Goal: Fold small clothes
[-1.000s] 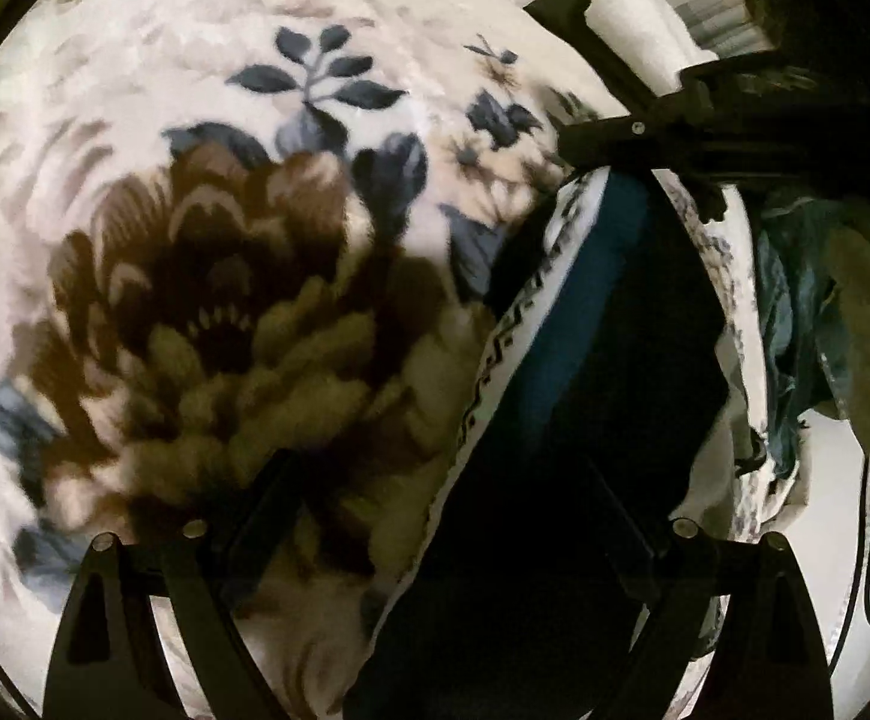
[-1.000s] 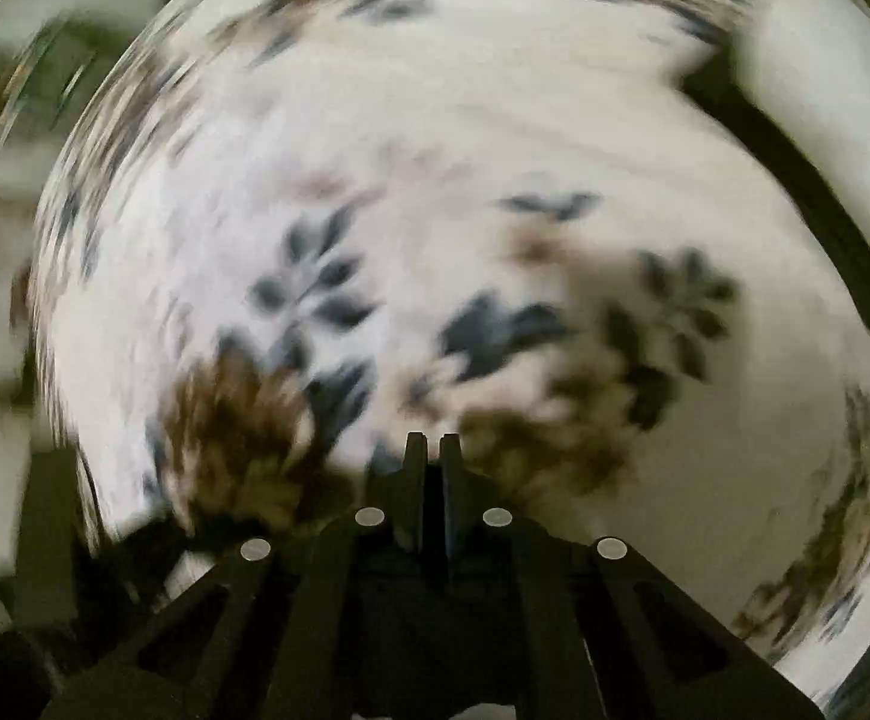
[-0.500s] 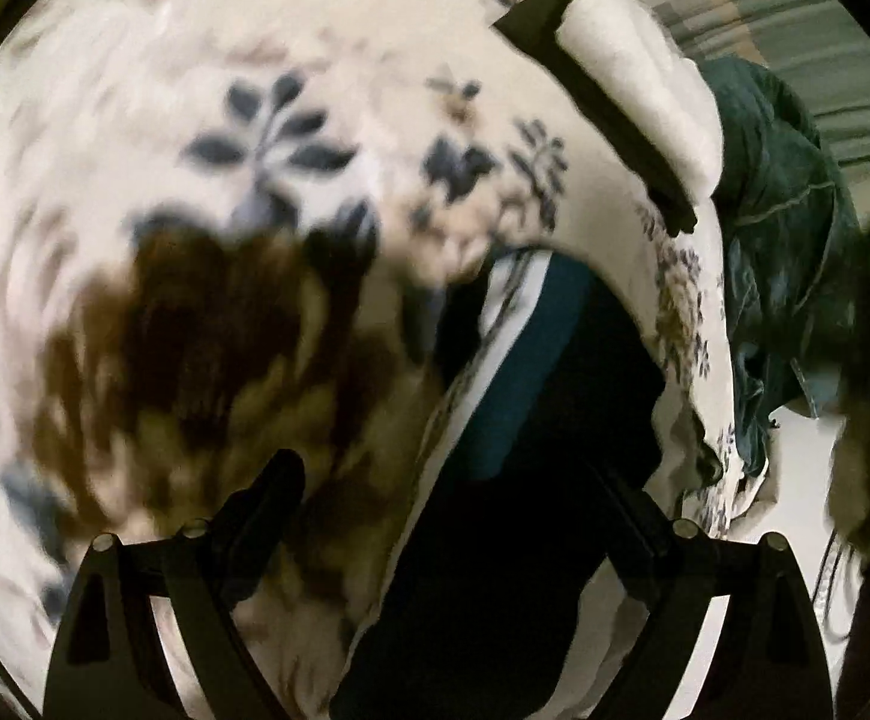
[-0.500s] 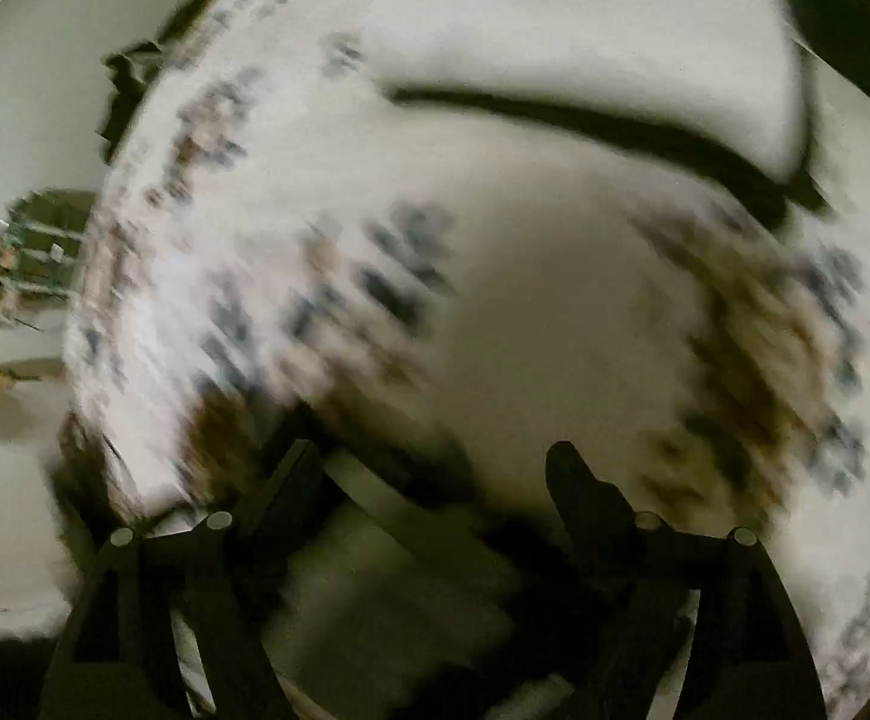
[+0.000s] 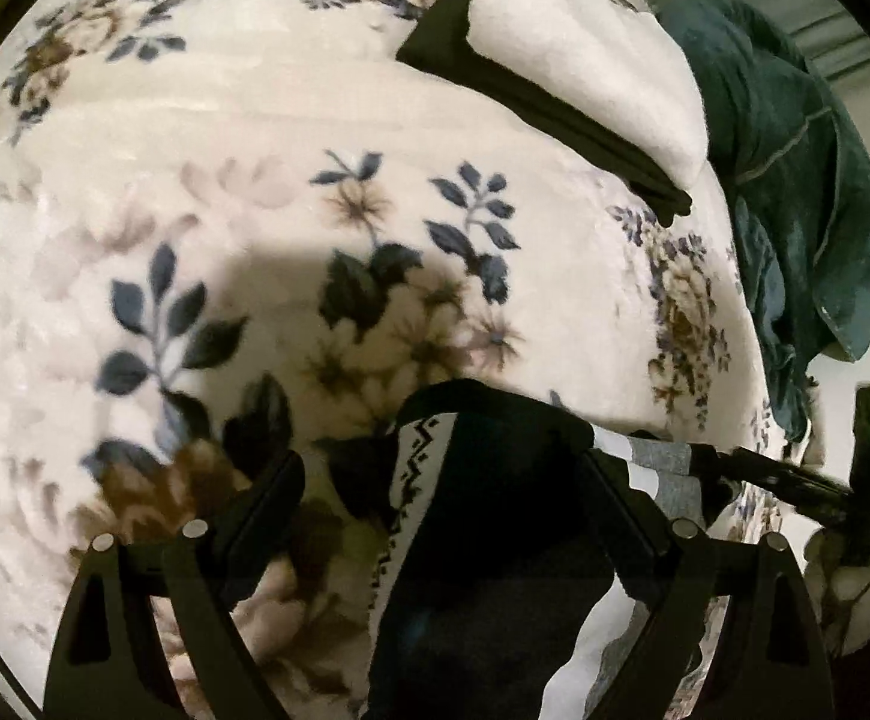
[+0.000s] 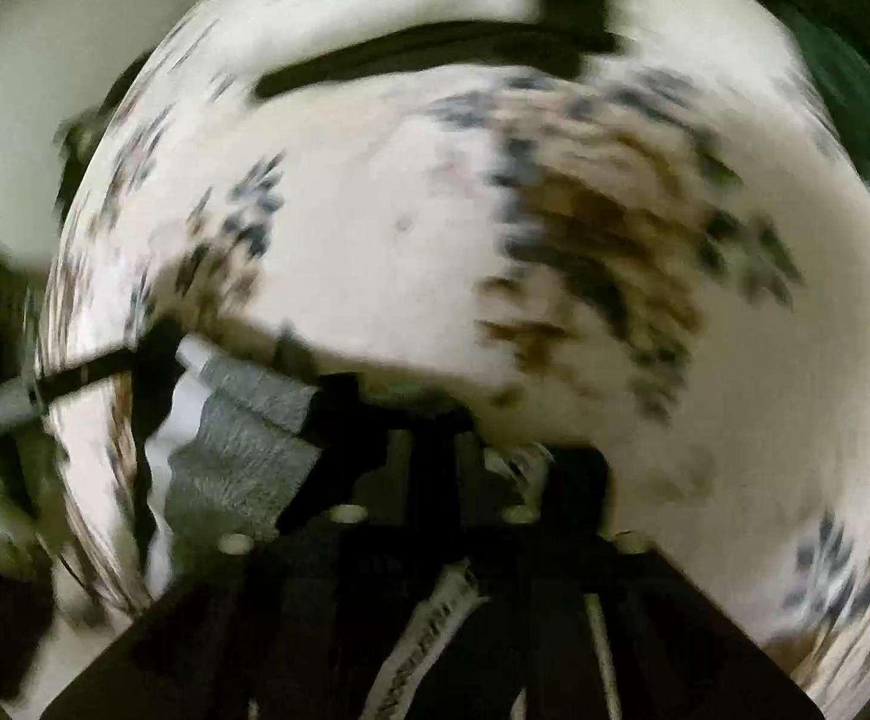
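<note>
Cream fleece blanket (image 5: 267, 192), printed with navy leaves and brown blossoms, covers the bed beneath both my tools. At its far end a folded white cloth (image 5: 579, 60) lies on a black garment (image 5: 531, 102), and beyond those a heap of dark teal fabric (image 5: 795, 180) hangs at the bed's edge.

My left gripper (image 5: 441, 498) points steeply down with its jaws spread wide. Between them lies the dark navy garment (image 5: 483, 540), its white band stitched with a black zigzag pattern (image 5: 414, 480) running along its left side; I can't see the fingers pressing on it. Just right of it sits a grey and white piece of clothing (image 5: 669, 468).

My right gripper (image 6: 435, 462) is closing, its jaws standing fairly near each other. That view is badly blurred, so I cannot tell whether they grip anything; dark cloth with a pale patterned strip (image 6: 429, 630) shows low between the arms. From the left camera, the right gripper's body appears at the right edge, beside the grey piece.
</note>
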A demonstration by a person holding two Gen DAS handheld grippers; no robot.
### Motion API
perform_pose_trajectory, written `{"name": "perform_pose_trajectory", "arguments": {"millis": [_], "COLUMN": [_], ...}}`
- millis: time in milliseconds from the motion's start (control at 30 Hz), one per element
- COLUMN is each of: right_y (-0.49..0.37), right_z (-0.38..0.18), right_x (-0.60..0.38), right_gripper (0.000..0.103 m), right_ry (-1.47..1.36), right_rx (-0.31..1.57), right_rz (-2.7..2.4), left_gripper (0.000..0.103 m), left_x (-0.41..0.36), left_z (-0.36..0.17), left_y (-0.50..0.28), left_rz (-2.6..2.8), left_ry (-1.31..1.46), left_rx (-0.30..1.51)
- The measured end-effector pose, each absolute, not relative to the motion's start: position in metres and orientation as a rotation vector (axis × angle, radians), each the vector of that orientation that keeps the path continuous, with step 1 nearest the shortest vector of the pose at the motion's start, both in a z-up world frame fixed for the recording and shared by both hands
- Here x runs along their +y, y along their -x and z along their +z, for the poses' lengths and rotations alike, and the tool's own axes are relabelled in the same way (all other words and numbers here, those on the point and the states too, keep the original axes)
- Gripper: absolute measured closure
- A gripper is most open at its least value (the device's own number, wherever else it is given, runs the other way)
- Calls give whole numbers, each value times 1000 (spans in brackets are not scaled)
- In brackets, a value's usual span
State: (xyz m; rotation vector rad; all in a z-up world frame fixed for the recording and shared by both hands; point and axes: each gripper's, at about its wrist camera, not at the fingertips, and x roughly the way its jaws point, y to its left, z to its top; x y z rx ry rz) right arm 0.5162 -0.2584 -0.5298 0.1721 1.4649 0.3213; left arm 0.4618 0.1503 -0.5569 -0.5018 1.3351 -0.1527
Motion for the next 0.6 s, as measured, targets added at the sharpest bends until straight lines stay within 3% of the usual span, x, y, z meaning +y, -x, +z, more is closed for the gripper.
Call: {"name": "perform_pose_trajectory", "arguments": {"millis": [100,233,267,300,333,500,600], "right_y": [-498,-488,-487,-485,-485,-493,-510], "right_z": [-528,-560,-566,-569,-567,-529,-523], "right_x": [-288,-295,-292,-290,-287,-291,-287], "right_gripper": [53,49,52,84,98,97,98], "right_ry": [-312,-469,-488,-502,-513,-519,-461], "right_rx": [1424,1476,1472,1439,1398,1210,1202], "right_rz": [240,245,257,253,230,123,102], "left_gripper": [11,11,11,11,11,11,11], "left_x": [150,141,139,138,137,136,136], "left_z": [-554,-558,-559,-560,-560,-557,-558], "left_y": [-454,-443,-439,-437,-436,-436,-441], "left_rz": [-127,-124,-126,-125,-124,-116,-120], "left_ry": [466,384,372,365,359,359,393], "left_rx": [1336,1374,1385,1392,1397,1392,1391]}}
